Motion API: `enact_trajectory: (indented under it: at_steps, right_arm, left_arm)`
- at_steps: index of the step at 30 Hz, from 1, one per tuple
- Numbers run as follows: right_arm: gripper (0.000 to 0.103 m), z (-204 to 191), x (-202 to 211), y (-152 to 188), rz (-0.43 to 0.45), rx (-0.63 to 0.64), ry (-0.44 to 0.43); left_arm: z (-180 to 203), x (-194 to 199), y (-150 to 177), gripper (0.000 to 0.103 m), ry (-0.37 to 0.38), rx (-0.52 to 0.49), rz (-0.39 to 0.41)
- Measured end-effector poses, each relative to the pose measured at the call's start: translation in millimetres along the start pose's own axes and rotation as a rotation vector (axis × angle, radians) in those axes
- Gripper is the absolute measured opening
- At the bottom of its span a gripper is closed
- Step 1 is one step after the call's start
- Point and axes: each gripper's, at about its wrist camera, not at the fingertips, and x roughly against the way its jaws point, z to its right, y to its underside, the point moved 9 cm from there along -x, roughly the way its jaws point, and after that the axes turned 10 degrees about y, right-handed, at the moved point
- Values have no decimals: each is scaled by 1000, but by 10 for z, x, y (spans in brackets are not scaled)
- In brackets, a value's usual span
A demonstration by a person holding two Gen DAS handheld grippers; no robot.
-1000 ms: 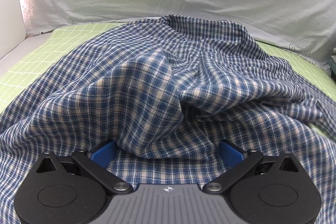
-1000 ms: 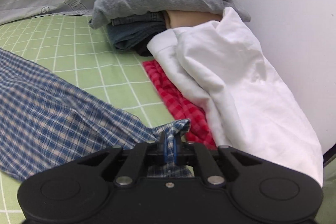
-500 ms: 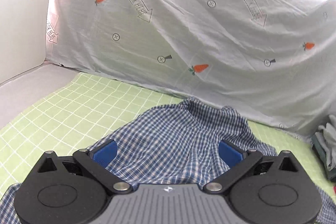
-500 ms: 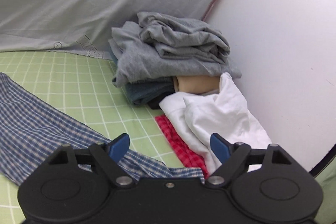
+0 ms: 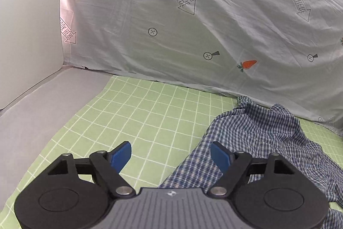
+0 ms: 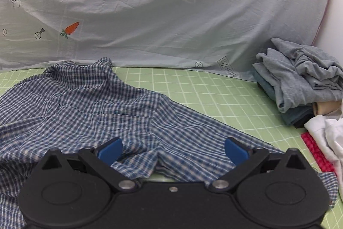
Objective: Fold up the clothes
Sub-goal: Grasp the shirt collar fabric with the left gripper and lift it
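A blue-and-white checked shirt (image 6: 90,108) lies spread and rumpled on the green grid sheet (image 6: 214,91). In the left wrist view the shirt (image 5: 263,134) fills the lower right. My left gripper (image 5: 171,156) is open above the shirt's left edge, holding nothing; its right finger hangs over the cloth, its left one over bare sheet. My right gripper (image 6: 173,149) is open too, hovering over the near part of the shirt with nothing between its blue pads.
A pale cloth with carrot prints (image 5: 193,25) hangs as a backdrop behind the sheet. A pile of grey, dark and white clothes (image 6: 304,83) and a red checked piece (image 6: 315,153) lie at the right. A grey surface and a white wall (image 5: 25,14) border the left.
The right gripper let go of the shirt's edge and opened, then swung left over the shirt. The left gripper rose from the cloth and turned left, staying open.
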Motion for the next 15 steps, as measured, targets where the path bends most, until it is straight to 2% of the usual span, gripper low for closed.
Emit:
enact_trajectory:
  at_steps: [6,12,13,15]
  right_arm:
    - [103,-496,-362,-199,-58,22,-15]
    - [103,-820,-678,-289,-95,77,-7]
    - [103,-852,-728,-283,-106,78,-5]
    - [103,-899,-814,-275,-133,64,-4]
  left_arm:
    - [-207,-464,-50,79,41,15,-68]
    - [-93,-909,10,78,162,32,-150]
    - [-72,-981,20,77,183,34,-164]
    - [-29,-1124,40,67,225,39,-191]
